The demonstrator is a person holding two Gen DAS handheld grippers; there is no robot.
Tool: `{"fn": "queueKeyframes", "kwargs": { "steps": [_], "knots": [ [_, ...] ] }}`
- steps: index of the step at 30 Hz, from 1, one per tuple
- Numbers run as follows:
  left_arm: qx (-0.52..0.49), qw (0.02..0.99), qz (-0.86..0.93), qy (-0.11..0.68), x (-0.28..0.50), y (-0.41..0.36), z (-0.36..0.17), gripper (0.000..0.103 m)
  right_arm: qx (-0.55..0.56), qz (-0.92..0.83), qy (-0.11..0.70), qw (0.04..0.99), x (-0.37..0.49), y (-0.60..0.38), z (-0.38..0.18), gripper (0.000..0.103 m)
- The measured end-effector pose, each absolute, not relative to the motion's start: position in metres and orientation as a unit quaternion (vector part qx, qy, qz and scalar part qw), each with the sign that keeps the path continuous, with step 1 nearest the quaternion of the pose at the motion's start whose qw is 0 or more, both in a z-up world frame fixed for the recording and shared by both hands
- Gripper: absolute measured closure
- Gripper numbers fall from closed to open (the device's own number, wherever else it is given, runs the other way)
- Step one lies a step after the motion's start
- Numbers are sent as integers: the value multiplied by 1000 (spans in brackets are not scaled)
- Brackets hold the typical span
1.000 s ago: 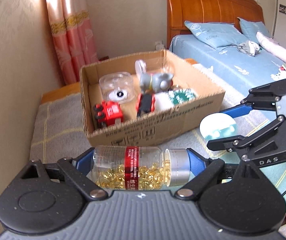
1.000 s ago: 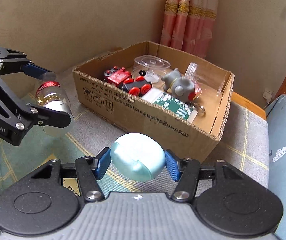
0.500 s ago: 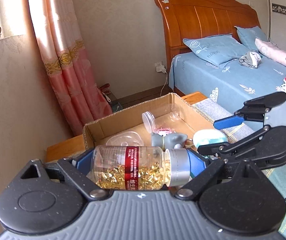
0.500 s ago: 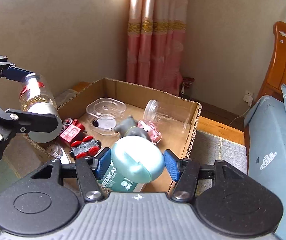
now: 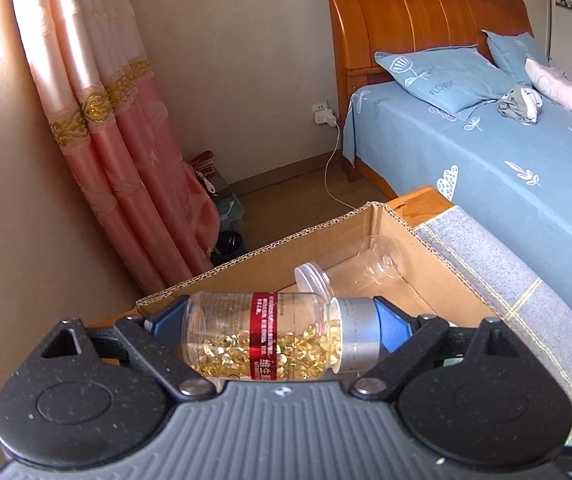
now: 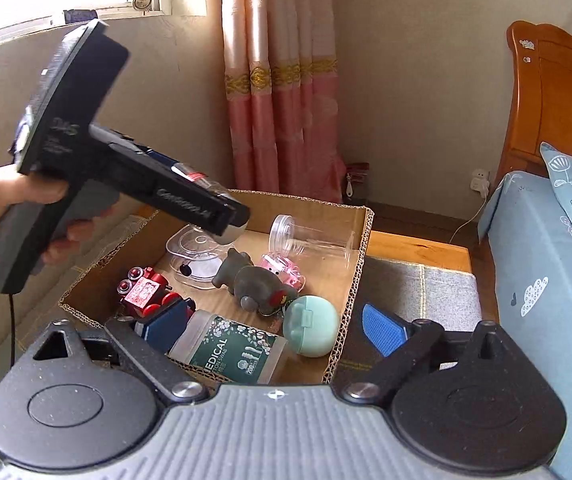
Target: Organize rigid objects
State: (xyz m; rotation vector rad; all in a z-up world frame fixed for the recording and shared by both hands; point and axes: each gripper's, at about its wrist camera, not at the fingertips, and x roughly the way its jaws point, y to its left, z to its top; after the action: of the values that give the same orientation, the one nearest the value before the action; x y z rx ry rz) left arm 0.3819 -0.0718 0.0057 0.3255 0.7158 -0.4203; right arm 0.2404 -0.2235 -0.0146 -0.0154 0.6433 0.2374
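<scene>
— Golden capsules fill the lower side of the pill bottle we hold sideways in our left gripper; its blue pads press the bottle's base and its silver cap. Where is it?

— Above the cardboard box, over the far-left part, as our right wrist view shows. And our right gripper?

— Its jaws stand wide apart with nothing between them. The mint green egg-shaped case lies inside the box, in the near right corner against the wall.

— What else do we see in there?

— A green-labelled swab box just beside the case, a grey plush toy, a red toy train, a pink toy, a clear jar on its side and a clear round lid

— And the box itself?

— It sits on a grey checked cloth over the counter, with the blue bed to the right and pink curtains behind
</scene>
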Motion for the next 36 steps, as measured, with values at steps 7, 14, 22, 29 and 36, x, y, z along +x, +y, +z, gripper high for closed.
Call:
{"fn": "queueKeyframes", "kwargs": {
  "steps": [7,14,22,29,36],
  "knots": [
    [155,920,-173,316,373,-64,11,5,-1,114,312,943,224,-223,-8,0],
    [112,929,-175,308,327,-38,34,2,7,100,324,941,214,-215,1,0],
    [68,939,-143,305,225,-11,46,1,20,8,375,927,199,-210,-2,0],
    [50,933,-94,343,178,-11,33,1,17,-17,392,919,173,-197,-2,0],
    [26,935,-70,345,164,-9,36,1,24,-27,395,918,154,-197,1,0]
  ]
}}
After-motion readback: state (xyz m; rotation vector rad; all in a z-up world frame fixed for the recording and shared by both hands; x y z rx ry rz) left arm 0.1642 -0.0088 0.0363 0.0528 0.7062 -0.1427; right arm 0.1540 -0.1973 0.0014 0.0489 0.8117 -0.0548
